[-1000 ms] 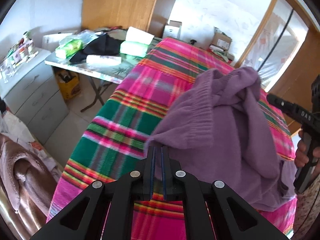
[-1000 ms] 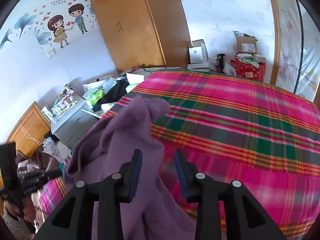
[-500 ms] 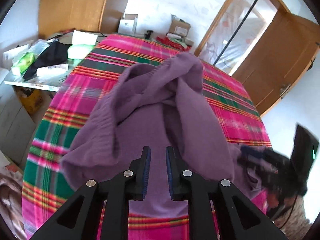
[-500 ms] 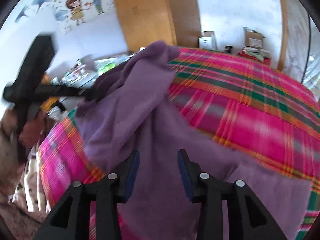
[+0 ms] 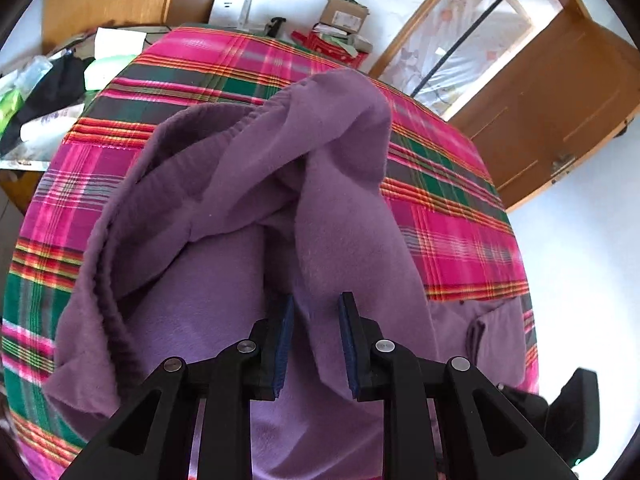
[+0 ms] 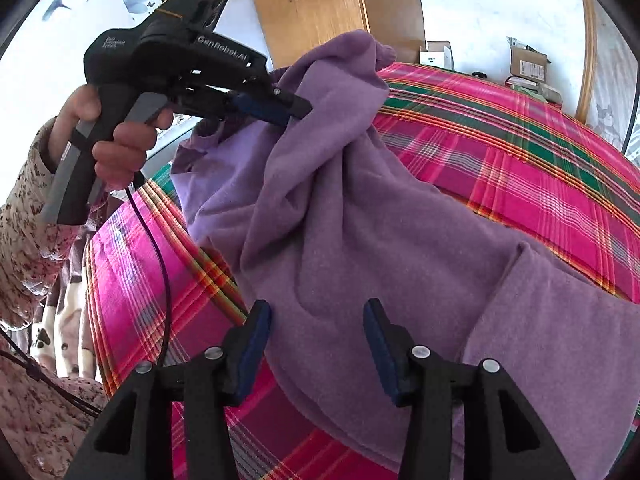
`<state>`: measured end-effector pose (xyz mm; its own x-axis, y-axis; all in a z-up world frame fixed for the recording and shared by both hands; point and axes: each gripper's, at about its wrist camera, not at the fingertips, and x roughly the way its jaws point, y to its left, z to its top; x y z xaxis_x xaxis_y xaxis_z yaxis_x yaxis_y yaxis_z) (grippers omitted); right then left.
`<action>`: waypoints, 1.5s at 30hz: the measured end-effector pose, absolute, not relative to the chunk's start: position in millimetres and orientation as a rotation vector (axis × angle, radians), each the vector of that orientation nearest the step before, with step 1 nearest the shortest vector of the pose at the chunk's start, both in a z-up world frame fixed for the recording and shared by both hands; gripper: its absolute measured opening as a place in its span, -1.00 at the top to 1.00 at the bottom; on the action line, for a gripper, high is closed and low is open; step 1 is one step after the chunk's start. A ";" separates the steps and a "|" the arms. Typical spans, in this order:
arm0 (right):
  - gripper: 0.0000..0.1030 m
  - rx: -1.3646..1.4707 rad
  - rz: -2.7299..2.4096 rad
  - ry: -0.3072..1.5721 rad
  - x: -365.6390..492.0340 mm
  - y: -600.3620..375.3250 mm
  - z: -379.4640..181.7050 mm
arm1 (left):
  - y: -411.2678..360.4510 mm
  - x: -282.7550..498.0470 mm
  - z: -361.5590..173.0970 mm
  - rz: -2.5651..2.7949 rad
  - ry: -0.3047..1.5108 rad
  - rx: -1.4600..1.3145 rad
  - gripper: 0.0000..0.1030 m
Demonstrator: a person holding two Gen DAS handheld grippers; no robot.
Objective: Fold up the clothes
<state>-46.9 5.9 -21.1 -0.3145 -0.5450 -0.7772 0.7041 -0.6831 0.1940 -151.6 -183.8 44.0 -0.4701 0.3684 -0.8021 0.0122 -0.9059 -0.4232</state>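
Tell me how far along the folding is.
Done: little. The purple fleece garment lies on the pink-and-green plaid bedspread, bunched in a heap, with no neat fold visible. In hand: nothing is gripped. The left gripper is open astride a fabric ridge, and the right gripper is open over the cloth. Left: flattening and every fold.

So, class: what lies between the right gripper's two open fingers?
In the right wrist view, only purple sweater fabric shows between the right gripper fingers, ungripped.

Bright daylight, blown-out white walls, strong fisheye warping, dark corners
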 end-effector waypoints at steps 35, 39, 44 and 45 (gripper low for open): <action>0.26 1.091 -2.327 0.145 -47.4 72.5 12.7 | -182.3 -138.3 49.3 2.509 -0.629 -1.458 0.84; 0.25 1.127 -2.342 0.159 -49.1 74.5 3.9 | -181.4 -127.8 46.2 2.479 -0.663 -1.466 0.83; 0.25 1.164 -2.378 0.295 -46.2 63.3 -9.7 | -171.9 -121.6 40.4 2.437 -0.658 -1.492 0.83; 0.25 1.169 -2.390 0.318 -45.7 61.9 -11.6 | -170.4 -120.8 39.3 2.430 -0.662 -1.502 0.80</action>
<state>-45.7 61.9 -11.6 -0.5343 -0.2995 -0.7904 0.4960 -0.8683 -0.0063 -120.8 -170.4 39.3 -0.4593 0.4010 -0.7926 0.0563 -0.8774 -0.4765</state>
